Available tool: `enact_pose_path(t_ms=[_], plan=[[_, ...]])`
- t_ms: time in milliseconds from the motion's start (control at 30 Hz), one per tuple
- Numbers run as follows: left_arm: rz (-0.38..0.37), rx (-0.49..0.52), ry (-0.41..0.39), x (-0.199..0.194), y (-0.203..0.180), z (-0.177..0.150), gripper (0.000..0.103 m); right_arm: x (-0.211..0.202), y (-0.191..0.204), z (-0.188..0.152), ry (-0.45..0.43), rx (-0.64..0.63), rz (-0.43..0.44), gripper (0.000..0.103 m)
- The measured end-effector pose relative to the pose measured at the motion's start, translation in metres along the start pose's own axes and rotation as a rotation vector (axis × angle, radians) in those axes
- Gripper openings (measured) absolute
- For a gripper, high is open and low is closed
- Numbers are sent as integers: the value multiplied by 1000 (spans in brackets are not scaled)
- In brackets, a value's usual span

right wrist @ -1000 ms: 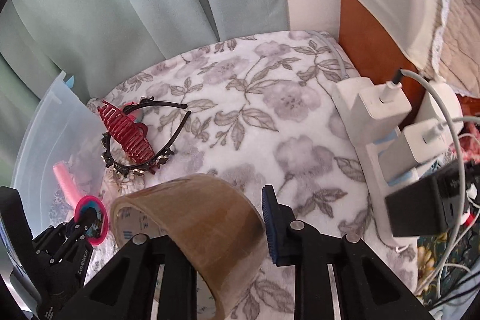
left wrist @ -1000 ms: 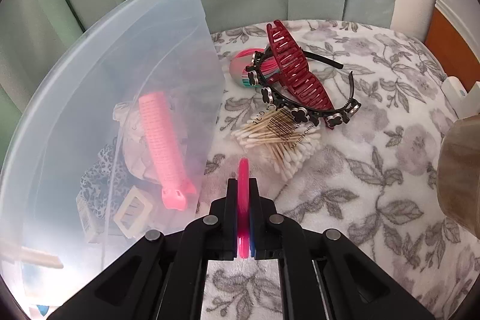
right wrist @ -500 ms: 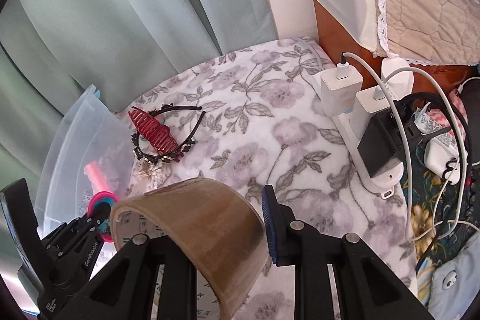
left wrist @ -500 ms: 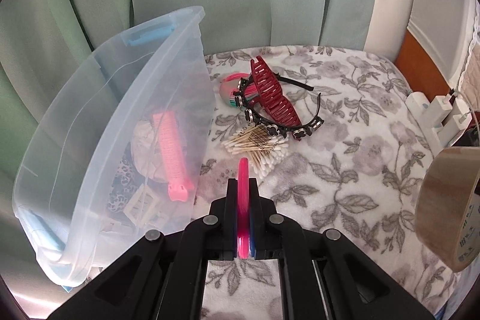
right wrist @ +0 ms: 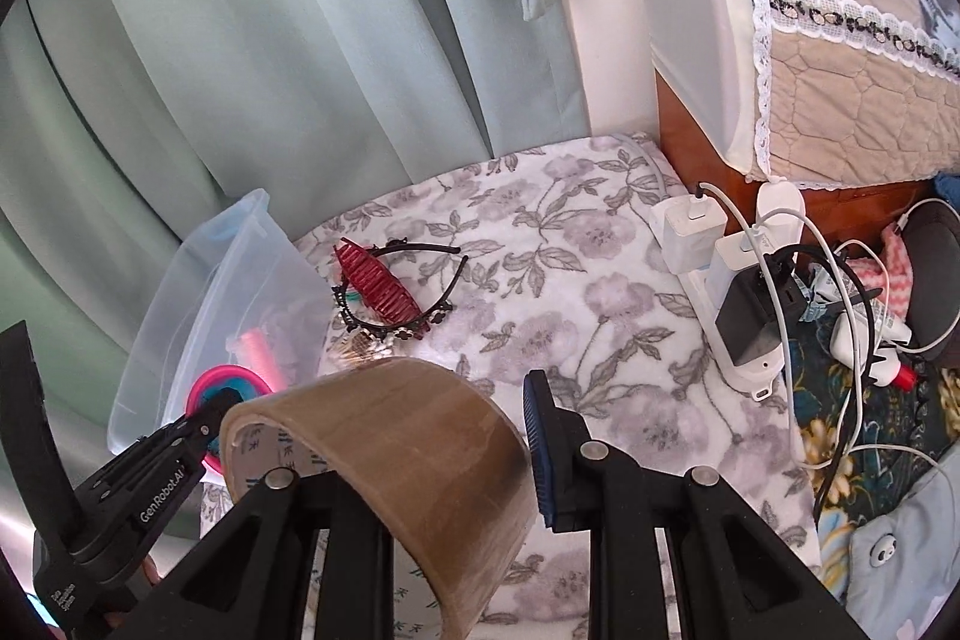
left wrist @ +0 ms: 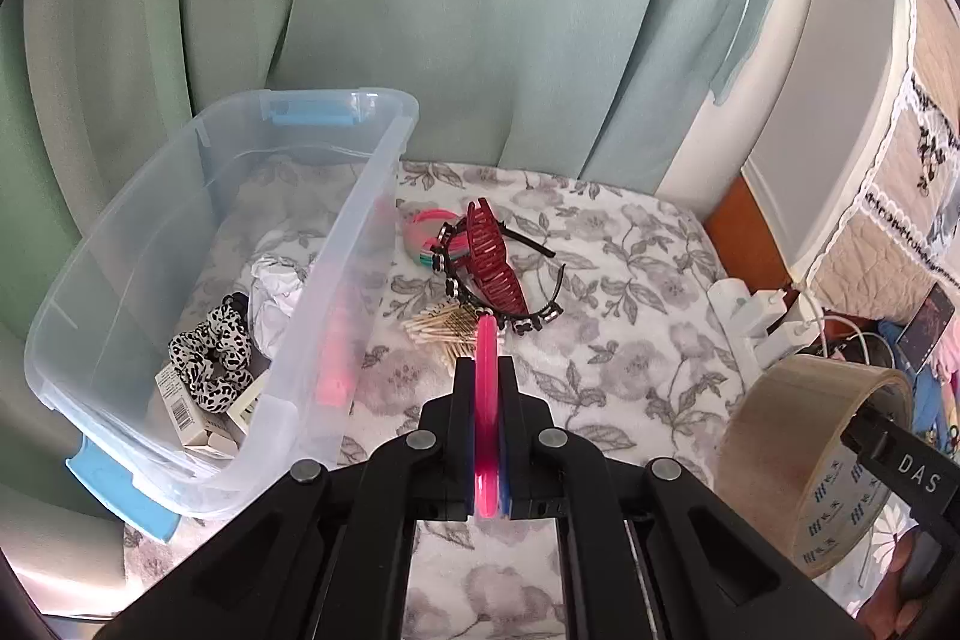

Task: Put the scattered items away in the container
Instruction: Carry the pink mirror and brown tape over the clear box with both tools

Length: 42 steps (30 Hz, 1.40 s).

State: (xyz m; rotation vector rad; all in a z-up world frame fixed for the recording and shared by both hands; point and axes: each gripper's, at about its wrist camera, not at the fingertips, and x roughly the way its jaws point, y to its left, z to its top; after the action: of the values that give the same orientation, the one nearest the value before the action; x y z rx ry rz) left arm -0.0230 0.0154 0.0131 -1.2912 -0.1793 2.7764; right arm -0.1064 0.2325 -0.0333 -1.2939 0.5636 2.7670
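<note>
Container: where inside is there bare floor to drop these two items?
The container has bare floor at its far end, toward the curtain. The near end is crowded: spotted scrunchie, white cloth, small boxes, pink roller along the right wall.

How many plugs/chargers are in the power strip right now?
3. Two white chargers sit at the far end of the power strip; a black adapter is nearest the camera. Cables may hide more.
</note>
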Motion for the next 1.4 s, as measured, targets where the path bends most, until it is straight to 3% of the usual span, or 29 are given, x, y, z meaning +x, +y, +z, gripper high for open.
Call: enact_pose_path(t_ms=[567, 1400], plan=[[-57, -150, -157, -58, 76, 32, 5, -26, 94, 17, -70, -124, 100, 24], [-4, -305, -217, -73, 172, 49, 5, -10, 205, 29, -58, -284, 206, 24]])
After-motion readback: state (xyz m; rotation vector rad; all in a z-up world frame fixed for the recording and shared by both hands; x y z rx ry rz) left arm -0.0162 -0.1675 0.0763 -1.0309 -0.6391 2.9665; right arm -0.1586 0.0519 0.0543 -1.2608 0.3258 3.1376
